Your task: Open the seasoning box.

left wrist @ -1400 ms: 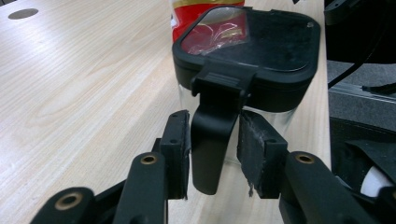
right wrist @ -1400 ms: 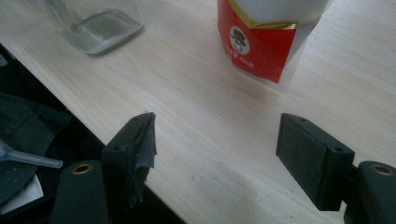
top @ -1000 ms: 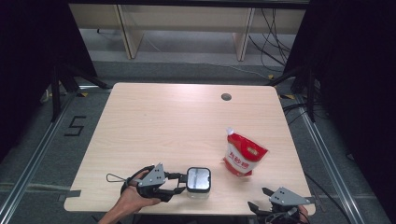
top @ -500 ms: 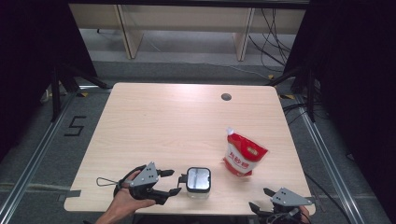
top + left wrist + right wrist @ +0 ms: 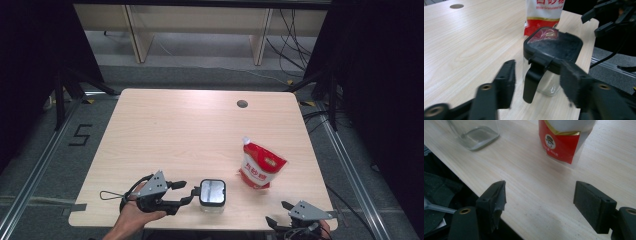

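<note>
A clear glass jar [image 5: 212, 193] with a black hinged lid stands near the table's front edge. In the left gripper view the jar [image 5: 552, 51] is just ahead, with its black latch [image 5: 533, 79] hanging down the near side. My left gripper [image 5: 187, 191] lies just left of the jar, open, its jaws either side of the latch without touching it [image 5: 537, 80]. A red and white pouch [image 5: 261, 168] stands to the jar's right, also seen behind the jar [image 5: 543, 15]. My right gripper [image 5: 276, 212] hovers open at the front right edge, facing the pouch [image 5: 563, 143] and the jar's base [image 5: 477, 133].
The wooden table [image 5: 190, 135] has a round cable hole [image 5: 242, 104] at the back right. Its front edge runs right under my right gripper [image 5: 539, 200]. Shelving and cables lie on the floor beyond the table. The other gripper [image 5: 610, 16] shows off the table's right side.
My left gripper has drawn back a little to the left from the jar, and its jaws now stand spread. The right gripper has hardly moved.
</note>
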Demonstrator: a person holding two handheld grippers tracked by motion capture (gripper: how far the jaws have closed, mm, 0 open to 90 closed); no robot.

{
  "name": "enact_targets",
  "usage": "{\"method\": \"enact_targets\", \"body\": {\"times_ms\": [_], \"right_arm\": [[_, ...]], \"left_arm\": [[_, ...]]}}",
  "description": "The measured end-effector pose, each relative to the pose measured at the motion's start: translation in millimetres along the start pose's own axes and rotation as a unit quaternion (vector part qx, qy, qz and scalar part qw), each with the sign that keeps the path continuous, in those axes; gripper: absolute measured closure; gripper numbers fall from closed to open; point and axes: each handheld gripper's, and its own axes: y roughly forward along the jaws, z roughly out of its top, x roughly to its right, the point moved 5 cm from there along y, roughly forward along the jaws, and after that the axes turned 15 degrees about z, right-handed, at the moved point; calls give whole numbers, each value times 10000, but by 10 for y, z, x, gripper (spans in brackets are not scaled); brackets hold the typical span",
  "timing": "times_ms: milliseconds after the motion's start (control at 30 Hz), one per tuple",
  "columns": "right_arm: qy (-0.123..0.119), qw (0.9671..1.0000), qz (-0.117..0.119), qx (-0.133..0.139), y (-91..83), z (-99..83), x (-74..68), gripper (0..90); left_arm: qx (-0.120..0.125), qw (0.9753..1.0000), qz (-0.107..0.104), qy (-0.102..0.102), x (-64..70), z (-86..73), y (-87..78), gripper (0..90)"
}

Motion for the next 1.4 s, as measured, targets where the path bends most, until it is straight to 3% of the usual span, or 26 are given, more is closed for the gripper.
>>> {"method": "enact_targets", "body": {"times_ms": [100, 133, 167, 367, 433, 467, 667, 767, 833, 867, 1067, 1233, 1400], "right_arm": [[32, 9999, 134, -15, 30, 11, -26, 271], [-50, 10000, 64, 24, 28, 20, -17, 271], [22, 9999, 148, 53, 38, 22, -33, 273], [5, 9996, 204, 180, 84, 79, -83, 279], [92, 9994, 278, 162, 103, 87, -127, 290], [-36, 9995, 260, 184, 106, 98, -115, 291], [-110, 9991, 301, 279, 123, 146, -148, 367], [-398, 9982, 306, 333, 156, 214, -173, 441], [-299, 9985, 335, 312, 167, 219, -202, 450], [-549, 9975, 288, 336, 186, 259, -184, 479], [-675, 9961, 371, 425, 264, 341, -240, 497], [-990, 9922, 519, 556, 380, 470, -355, 550], [-1140, 9904, 571, 540, 480, 539, -430, 591]], "left_arm": [[169, 9998, -134, -37, 34, 61, -43, 624], [169, 9998, -134, -37, 34, 61, -43, 668], [229, 9996, -116, 73, 36, 90, -59, 695], [196, 9996, -14, 178, 90, 150, 6, 806], [166, 9995, -3, 274, 98, 166, 36, 823], [164, 9996, 30, 236, 107, 170, 49, 828], [111, 9995, 104, 291, 98, 157, 112, 857], [26, 9994, 174, 297, 79, 149, 164, 876], [7, 9993, 150, 344, 76, 149, 175, 883], [25, 9994, 127, 313, 81, 154, 188, 890], [-22, 9994, 100, 326, 66, 149, 177, 892], [-7, 9995, 115, 298, 61, 145, 175, 892], [-4, 9995, 132, 301, 51, 140, 172, 892]]}}
